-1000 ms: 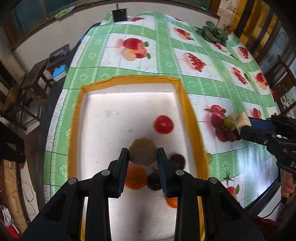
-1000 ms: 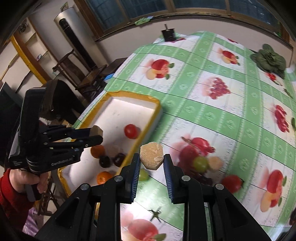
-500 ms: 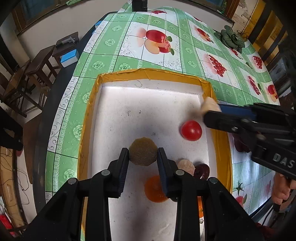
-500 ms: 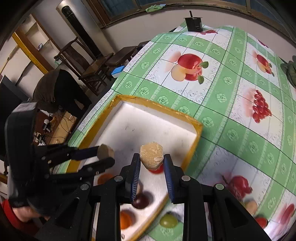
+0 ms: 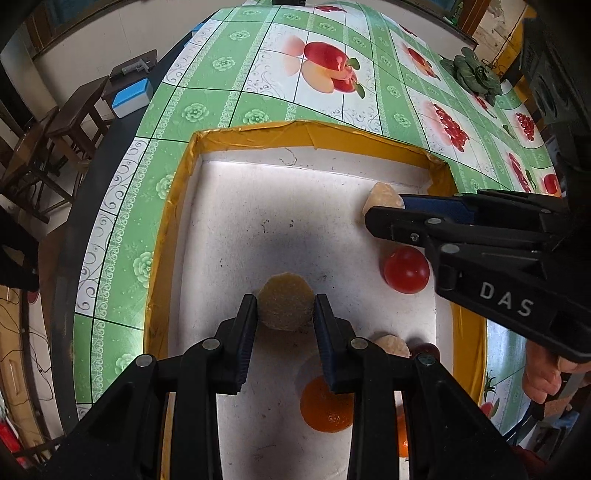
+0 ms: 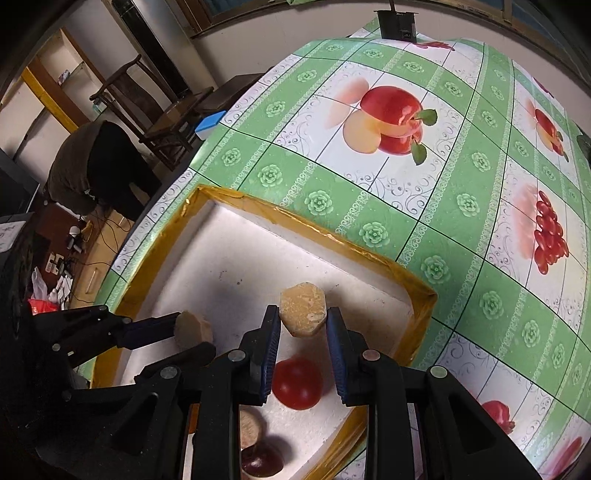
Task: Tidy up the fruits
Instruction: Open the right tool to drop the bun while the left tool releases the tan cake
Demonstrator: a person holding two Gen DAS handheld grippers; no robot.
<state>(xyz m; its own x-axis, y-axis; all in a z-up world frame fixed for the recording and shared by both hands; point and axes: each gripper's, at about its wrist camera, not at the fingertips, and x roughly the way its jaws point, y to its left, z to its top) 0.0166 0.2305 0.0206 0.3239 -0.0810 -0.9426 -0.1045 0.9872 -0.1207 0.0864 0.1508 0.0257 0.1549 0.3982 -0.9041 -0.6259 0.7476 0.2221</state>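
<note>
A white foam tray with a yellow taped rim point(image 5: 236, 134) point(image 6: 295, 221) sits on the fruit-print tablecloth. My left gripper point(image 5: 285, 308) is shut on a brown faceted fruit point(image 5: 285, 305) above the tray's middle. My right gripper point(image 6: 303, 325) is shut on a tan faceted fruit point(image 6: 303, 308) above the tray's far right part; it shows in the left wrist view point(image 5: 384, 206) with its fruit point(image 5: 382, 195). In the tray lie a red tomato point(image 5: 406, 269) point(image 6: 297, 382), an orange point(image 5: 325, 406), a tan fruit point(image 5: 391, 345) and a dark plum point(image 6: 260, 461).
The green checked tablecloth point(image 6: 461, 206) covers the table beyond the tray. A green leafy vegetable point(image 5: 476, 74) lies at the far right. Wooden chairs point(image 6: 147, 107) and a blue box point(image 5: 133, 98) stand past the table's left edge. A dark box point(image 6: 397, 22) stands at the far end.
Both grippers moved forward over the tray with their fruits held. The right gripper came from the tablecloth over the right rim and further into the tray.
</note>
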